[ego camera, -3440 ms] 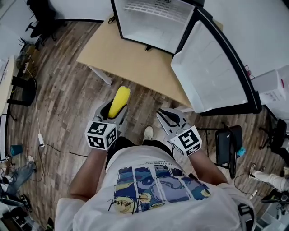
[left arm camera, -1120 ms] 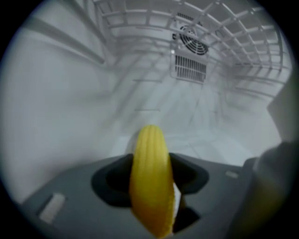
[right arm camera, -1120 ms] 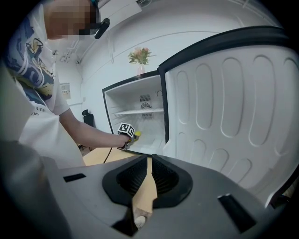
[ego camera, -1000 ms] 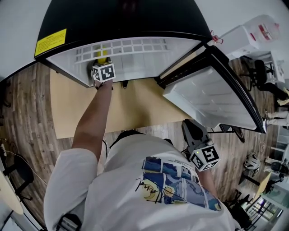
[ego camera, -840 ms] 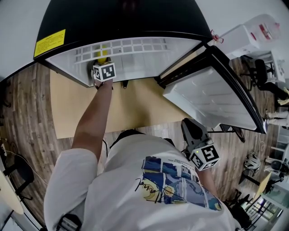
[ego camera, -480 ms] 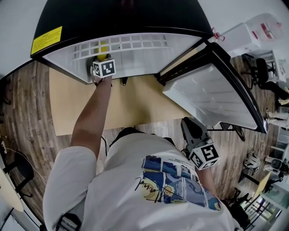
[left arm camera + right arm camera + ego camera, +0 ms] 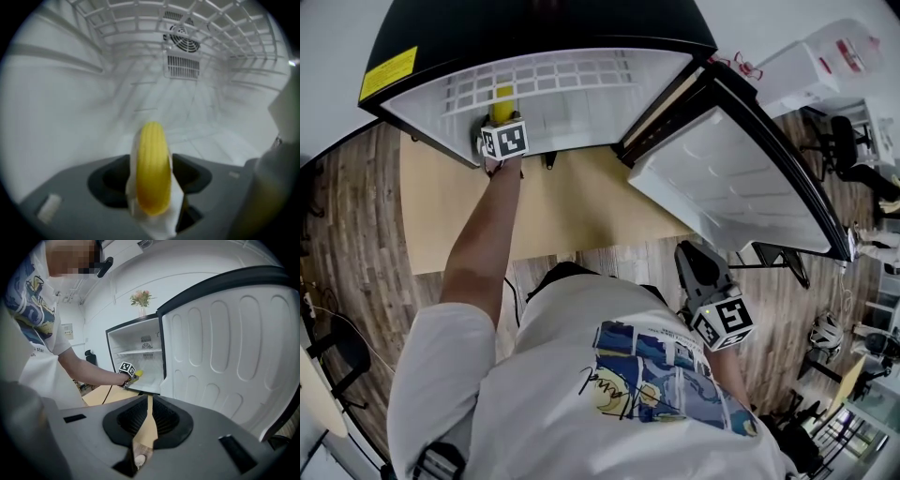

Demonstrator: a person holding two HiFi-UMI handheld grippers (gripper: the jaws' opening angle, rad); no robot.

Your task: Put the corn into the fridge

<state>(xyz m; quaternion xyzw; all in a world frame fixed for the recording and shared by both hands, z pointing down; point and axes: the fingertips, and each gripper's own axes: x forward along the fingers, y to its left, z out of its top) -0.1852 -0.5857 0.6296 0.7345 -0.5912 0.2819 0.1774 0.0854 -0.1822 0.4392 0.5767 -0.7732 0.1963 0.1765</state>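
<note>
The yellow corn (image 7: pixel 502 97) lies inside the open fridge (image 7: pixel 581 89), low at its left side. My left gripper (image 7: pixel 499 120) reaches into the fridge behind it. In the left gripper view the corn (image 7: pixel 152 173) still stands between the white pads (image 7: pixel 174 197), and the jaws are opening. From the right gripper view, the corn (image 7: pixel 138 373) shows small past the left gripper's marker cube (image 7: pixel 126 368). My right gripper (image 7: pixel 695 264) hangs at the person's right side, away from the fridge. Its jaws (image 7: pixel 144 430) stand shut on nothing.
The fridge door (image 7: pixel 741 178) swings wide open to the right, above my right gripper. A tan wooden table (image 7: pixel 572 206) carries the fridge. A wire shelf (image 7: pixel 197 28) and a fan grille sit inside the fridge. Office chairs stand far right on the wood floor.
The left gripper has stayed inside the fridge with the corn in front of it. The right gripper has drifted only slightly. 3.4 s ago both were low before the table.
</note>
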